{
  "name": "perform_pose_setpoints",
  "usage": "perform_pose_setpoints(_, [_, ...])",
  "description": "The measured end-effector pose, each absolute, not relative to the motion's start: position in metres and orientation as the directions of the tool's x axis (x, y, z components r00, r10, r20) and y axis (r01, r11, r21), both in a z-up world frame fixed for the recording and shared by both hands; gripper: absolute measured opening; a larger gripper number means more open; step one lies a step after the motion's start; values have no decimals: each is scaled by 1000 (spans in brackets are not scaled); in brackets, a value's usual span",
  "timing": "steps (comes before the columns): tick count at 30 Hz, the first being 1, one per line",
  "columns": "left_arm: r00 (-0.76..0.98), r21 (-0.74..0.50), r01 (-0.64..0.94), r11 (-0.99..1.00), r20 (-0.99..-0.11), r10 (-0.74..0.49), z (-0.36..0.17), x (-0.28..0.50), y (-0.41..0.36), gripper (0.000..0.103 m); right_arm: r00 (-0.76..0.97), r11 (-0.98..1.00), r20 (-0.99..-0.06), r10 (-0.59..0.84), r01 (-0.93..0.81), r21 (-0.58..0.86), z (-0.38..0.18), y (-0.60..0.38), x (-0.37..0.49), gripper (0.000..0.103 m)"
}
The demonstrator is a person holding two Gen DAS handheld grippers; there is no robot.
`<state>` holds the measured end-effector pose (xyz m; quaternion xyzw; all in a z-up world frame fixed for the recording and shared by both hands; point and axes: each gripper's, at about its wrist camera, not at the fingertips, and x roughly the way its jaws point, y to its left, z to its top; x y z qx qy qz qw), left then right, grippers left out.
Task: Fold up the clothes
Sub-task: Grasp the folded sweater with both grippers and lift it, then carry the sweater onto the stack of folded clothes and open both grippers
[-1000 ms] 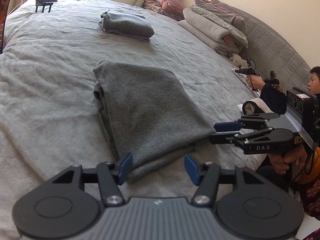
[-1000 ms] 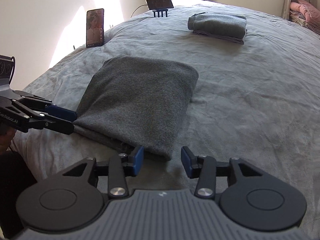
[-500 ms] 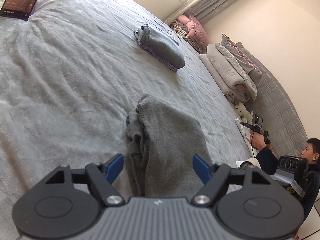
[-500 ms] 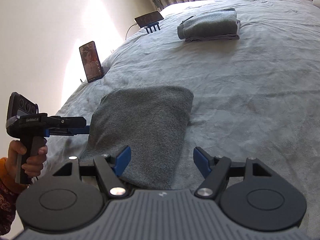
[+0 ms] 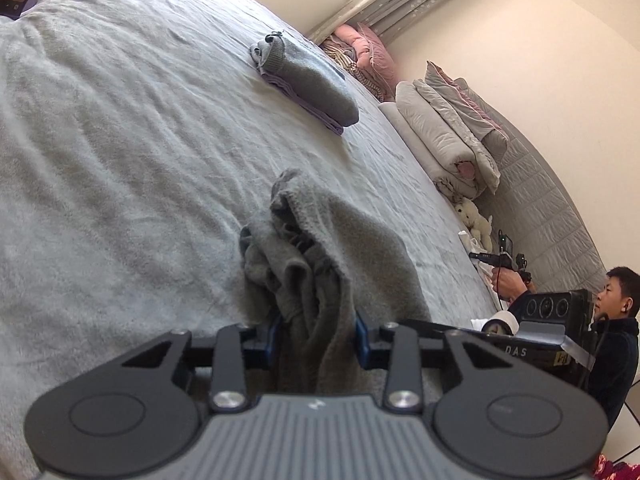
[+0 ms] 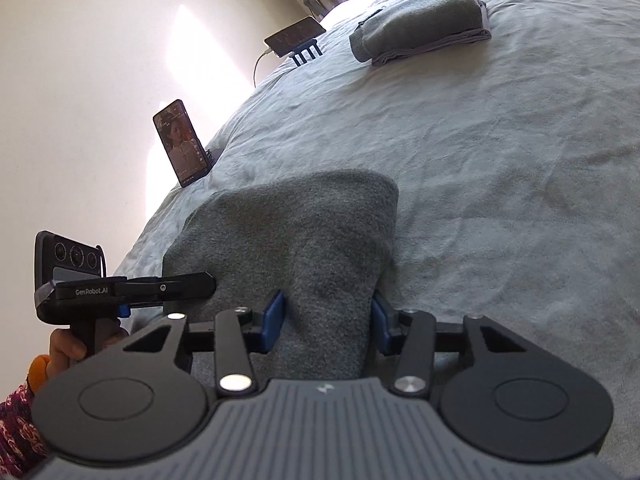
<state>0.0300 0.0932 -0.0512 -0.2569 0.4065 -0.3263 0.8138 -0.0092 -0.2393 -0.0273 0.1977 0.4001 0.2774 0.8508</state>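
A folded grey fleece garment lies on the grey bed near its front edge. My left gripper has the bunched, layered left end of the garment between its blue pads. Its jaws are closing and both pads press the cloth. My right gripper sits on the garment's right end. Its jaws are closing too, with a ridge of cloth squeezed between the pads. Each view is rolled to one side.
A folded grey garment on a purple one lies farther up the bed. Two phones stand along the left edge. Rolled bedding, a soft toy and a seated person are at the right.
Both grippers came down and forward onto the garment's near ends and rolled. Their jaws widened, then closed on the cloth. The left end has bunched up.
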Motion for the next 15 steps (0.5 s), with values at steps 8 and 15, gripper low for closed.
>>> perform_pose_setpoints(8, [507, -670, 364, 647, -440, -741, -25, 38, 83, 28, 581, 753, -504, 639, -336, 566, -10, -245, -6, 24])
perform_pose_setpoints(15, [546, -670, 377, 640, -397, -738, -3, 77, 71, 28, 639, 746, -442, 630, -337, 575, 12, -257, 28, 24])
